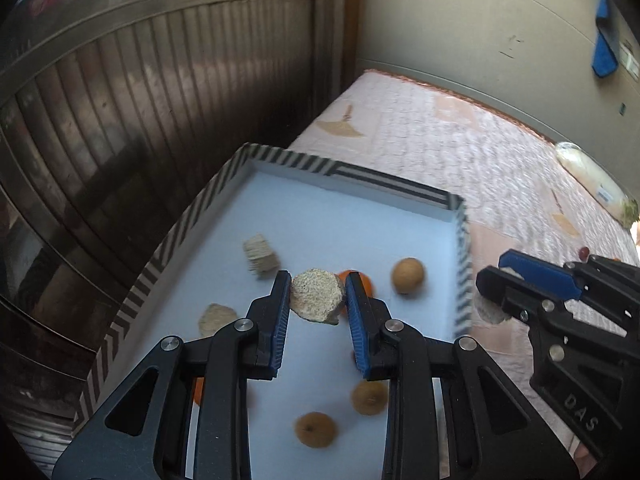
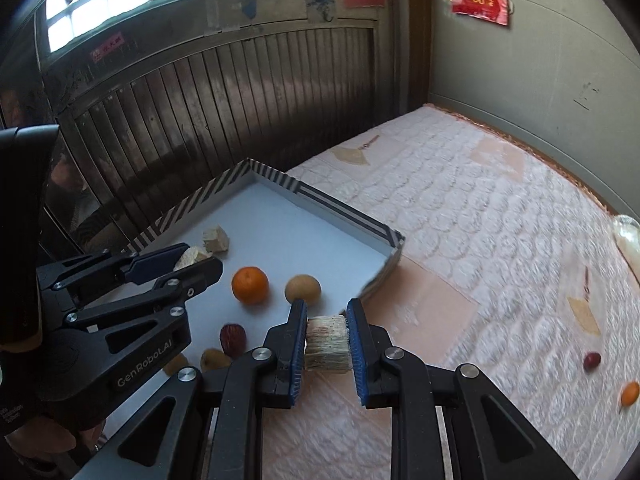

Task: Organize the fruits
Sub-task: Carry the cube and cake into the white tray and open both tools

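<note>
Left tool (image 1: 318,294) pinches a rough beige chunk (image 1: 317,295) over the striped tray (image 1: 180,224). Right tool (image 2: 327,336) pinches a pale block (image 2: 327,344) just off the tray's right edge, above the bed (image 2: 480,216). Farther in the tray: orange (image 2: 250,285), brown fruit (image 2: 303,289).

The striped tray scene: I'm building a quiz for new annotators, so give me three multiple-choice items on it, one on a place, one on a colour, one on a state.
1. Where is the orange mandarin?
A. inside the striped tray
B. on the quilt beside the tray
C. in the right gripper

2. What colour is the tray's floor?
A. red
B. white
C. green

3. What is the left gripper doing?
A. hanging open
B. gripping a beige chunk
C. gripping a mandarin

Answers:
1 A, it sits on the tray floor.
2 B, the floor is plain white.
3 B, the chunk is clamped between the pads.
</note>
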A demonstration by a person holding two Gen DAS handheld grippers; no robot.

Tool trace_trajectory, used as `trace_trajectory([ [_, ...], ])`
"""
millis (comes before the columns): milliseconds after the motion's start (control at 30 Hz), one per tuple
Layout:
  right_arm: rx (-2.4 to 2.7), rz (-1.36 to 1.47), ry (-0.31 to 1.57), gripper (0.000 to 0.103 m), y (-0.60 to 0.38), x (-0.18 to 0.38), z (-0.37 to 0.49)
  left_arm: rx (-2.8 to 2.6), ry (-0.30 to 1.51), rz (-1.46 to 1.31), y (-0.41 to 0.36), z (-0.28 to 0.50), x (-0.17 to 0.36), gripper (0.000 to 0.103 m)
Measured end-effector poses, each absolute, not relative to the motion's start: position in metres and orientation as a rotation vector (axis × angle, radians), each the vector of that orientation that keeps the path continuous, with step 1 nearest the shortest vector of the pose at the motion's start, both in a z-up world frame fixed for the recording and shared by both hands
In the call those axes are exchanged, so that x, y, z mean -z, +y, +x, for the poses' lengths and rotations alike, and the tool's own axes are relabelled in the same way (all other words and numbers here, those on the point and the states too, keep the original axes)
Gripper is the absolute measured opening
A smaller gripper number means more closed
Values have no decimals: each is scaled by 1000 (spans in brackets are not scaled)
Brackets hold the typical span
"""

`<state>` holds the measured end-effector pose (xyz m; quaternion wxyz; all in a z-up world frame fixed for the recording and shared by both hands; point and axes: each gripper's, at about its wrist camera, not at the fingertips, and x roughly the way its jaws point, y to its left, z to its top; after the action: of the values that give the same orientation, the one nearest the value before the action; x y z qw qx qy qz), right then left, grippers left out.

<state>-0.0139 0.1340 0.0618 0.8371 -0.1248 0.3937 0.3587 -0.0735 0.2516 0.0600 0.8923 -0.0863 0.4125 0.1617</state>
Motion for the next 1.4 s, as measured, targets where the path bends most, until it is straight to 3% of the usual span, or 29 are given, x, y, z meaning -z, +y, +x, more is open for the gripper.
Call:
trace_trajectory([
  [500,-805,-273,867,20,194,-35,39,-333,908,-211,267,-70,-41,27],
  [967,-790,-158,929,22,186,-28,57,-346,954,-218,268,-63,-31,29],
  [1000,-787,-150,932,22,182,-28,57,-349,953,-216,267,-63,-31,30],
  [1067,-784,-142,934,22,177,-28,57,-354,940,-208,264,-64,-34,54],
  [1133,-782,-145,922,22,171,-30,55,-355,918,-211,262,-66,-37,64],
  [1400,-731,-113,853,25,138,-47,42,-363,903,-187,251,-65,-47,64],
])
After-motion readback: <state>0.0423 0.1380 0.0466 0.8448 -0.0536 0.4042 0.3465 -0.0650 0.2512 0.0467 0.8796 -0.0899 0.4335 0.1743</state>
